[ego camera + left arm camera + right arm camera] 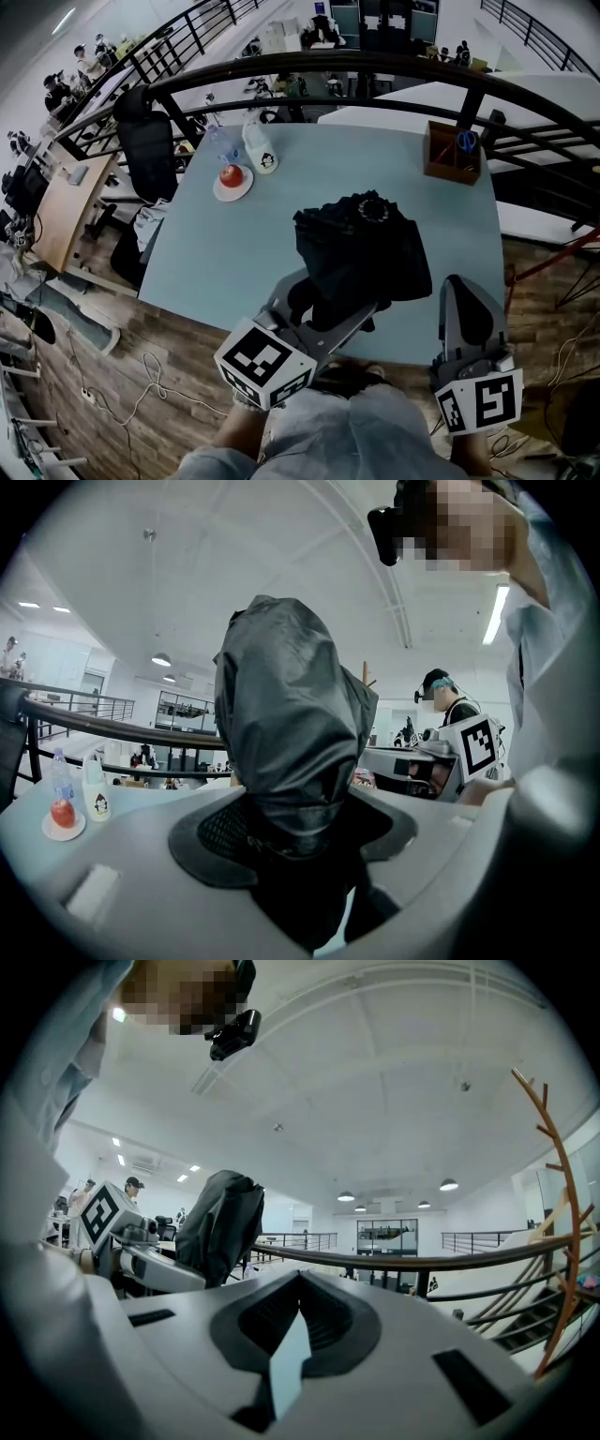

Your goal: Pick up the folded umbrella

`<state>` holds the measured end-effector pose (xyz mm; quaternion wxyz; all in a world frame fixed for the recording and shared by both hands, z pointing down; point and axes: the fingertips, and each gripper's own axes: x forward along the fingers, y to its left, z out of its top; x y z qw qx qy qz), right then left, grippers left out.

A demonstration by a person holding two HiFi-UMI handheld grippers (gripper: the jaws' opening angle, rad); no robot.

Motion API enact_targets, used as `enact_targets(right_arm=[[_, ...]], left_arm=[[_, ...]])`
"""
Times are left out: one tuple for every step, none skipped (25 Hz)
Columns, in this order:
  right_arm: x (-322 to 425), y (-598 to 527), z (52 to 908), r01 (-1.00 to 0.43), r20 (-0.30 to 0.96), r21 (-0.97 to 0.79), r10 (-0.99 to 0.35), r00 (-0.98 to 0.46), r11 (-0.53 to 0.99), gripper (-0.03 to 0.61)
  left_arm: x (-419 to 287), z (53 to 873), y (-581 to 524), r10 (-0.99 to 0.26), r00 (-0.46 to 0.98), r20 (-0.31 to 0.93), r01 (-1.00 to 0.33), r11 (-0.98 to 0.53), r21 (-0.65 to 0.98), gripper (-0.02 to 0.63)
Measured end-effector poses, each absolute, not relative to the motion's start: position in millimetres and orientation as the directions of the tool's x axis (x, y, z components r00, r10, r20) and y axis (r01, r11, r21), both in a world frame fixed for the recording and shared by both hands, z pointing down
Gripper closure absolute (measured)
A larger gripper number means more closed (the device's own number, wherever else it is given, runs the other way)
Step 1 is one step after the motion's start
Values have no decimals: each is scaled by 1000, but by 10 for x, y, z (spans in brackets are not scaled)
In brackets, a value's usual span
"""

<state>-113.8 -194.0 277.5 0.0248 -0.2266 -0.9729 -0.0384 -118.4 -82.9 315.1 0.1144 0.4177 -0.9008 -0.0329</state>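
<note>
Head view: umbrella (361, 246) (foot behind tool (328, 307))

The pale blue-grey counter (281, 216) bears a round white plate (217, 191) at its far left, a clear plastic bottle (217, 145) and a white penguin-printed bottle (260, 147) just behind it, and a brown wooden box (450, 173) far right.

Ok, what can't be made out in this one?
Umbrella: lower end hidden inside the left gripper, head view; left gripper view shows only dark fabric there.
Table under the umbrella: covered by it in head view, so any gap is unreadable.
Bottle: label too small, head and left gripper views.
Wooden box: most contents too small, head view.
</note>
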Motion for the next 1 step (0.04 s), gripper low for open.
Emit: enact_targets(right_arm=[[-1129, -1976, 2765, 443, 67, 63, 439, -896, 894, 578]], left_arm=[[-1175, 3143, -869, -761, -623, 181, -745, 648, 157, 336]])
